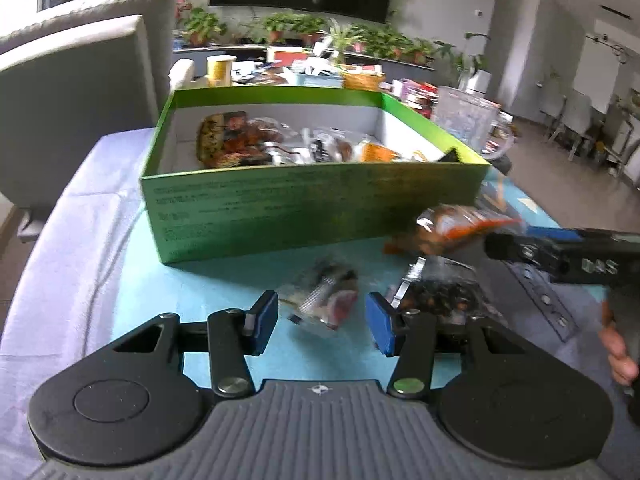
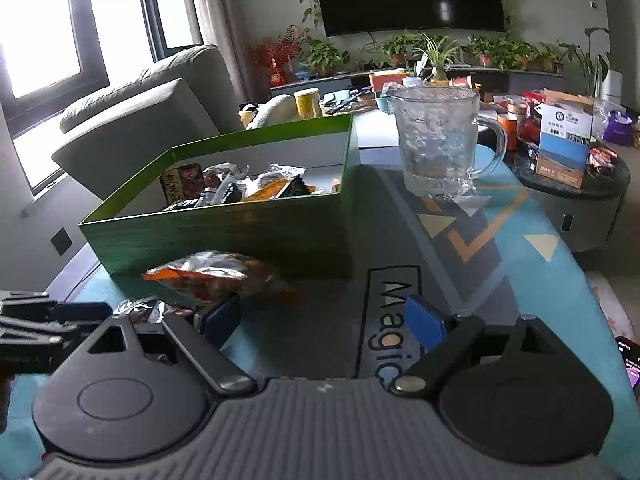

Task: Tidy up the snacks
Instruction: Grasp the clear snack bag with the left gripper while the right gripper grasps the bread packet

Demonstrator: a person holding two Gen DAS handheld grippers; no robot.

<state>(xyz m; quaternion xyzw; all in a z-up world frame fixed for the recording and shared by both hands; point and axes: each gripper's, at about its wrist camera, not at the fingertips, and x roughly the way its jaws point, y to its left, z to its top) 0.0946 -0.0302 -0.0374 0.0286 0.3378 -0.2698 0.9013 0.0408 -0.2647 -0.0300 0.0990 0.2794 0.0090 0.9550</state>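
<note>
Left claw (image 1: 322,322): spread, pinching nothing.
Clear snack packet (image 1: 322,298): on the desk just ahead of it, between the pads, long axis slanting.
Right claw (image 2: 324,322): spread, empty, nearer the orange packet (image 2: 218,276).
Green box (image 1: 312,196): behind both packets.
</note>
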